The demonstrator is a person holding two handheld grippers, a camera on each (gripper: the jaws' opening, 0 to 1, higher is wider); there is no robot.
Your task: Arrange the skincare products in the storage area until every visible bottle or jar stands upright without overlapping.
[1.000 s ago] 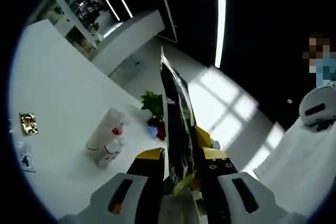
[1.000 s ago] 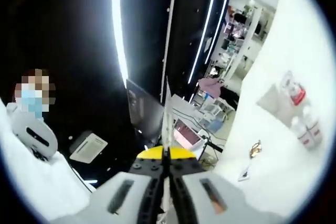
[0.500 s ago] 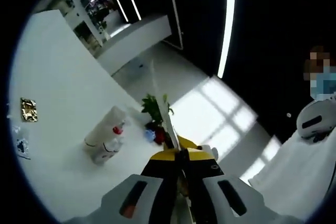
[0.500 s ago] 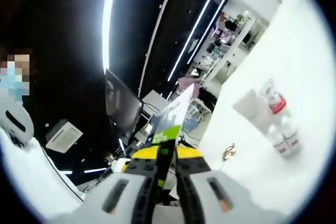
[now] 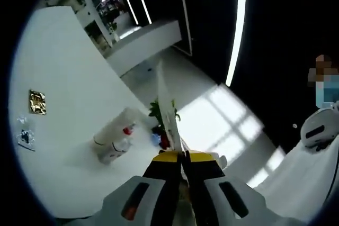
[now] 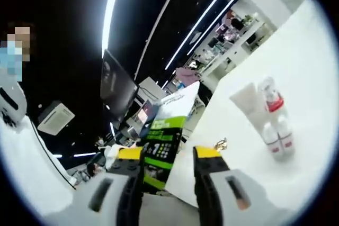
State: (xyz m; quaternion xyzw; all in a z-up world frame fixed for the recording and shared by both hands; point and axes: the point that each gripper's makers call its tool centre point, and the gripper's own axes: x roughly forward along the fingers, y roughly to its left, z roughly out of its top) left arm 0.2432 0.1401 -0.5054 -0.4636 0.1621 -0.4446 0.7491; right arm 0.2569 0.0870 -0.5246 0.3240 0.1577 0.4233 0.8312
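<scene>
Both grippers working one sachet (image 6: 168, 141): left gripper (image 5: 183, 158) is pinching its edge tight, right gripper (image 6: 168, 154) is sitting spread around it. Bottles (image 6: 271, 123) are clustering on the white table (image 6: 307, 67) at 2 o'clock, right gripper view.

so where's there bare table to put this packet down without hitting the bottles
Free: the wide white table between the bottle cluster and the gold sachet, and the near stretch below the bottles. In the right gripper view, bare surface lies above and right of the bottles. Crowded: right around the cluster and the potted plant beside it.
</scene>
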